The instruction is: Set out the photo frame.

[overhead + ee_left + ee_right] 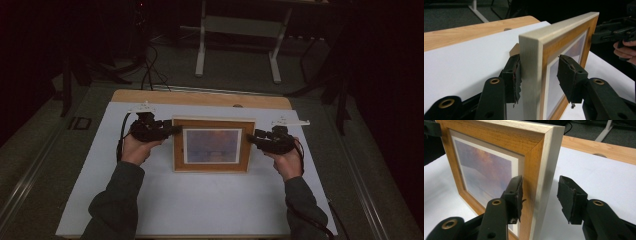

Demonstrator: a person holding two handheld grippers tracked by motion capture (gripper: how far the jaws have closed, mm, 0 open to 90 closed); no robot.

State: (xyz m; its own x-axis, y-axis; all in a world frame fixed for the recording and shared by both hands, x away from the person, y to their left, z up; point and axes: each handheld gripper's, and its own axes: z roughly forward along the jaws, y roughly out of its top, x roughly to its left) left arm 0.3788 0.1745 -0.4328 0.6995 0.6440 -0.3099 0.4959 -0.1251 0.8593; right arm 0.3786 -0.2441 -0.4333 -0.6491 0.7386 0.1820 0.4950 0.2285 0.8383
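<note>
- Left gripper (172,130): my jaws straddle the left edge of the frame (213,145), one pad on the back, the other facing the front. The rear pad (515,77) looks to touch the pale side; the front pad (569,77) stands clear of the picture, so the jaws are apart and nothing is clamped. Risk: if I draw this hand away at a slant, the touching pad could drag the edge and twist the frame.
- Frame: it stands upright on its lower edge on the white sheet (200,200) that covers the tabletop (200,97), mid-sheet, between my two grippers. I cannot tell what props it from behind. Risk: with neither side pinched, a small nudge may tip it forward or back, and the glazed face could strike the sheet.
- Right gripper (250,137): my jaws straddle the right edge. The near pad (515,197) lies at or just beside the wooden front; the other pad (569,200) hangs well off the back. Apart, then, not gripping. Risk: uneven withdrawal of the two hands would pivot the frame about whichever pad touches last.
</note>
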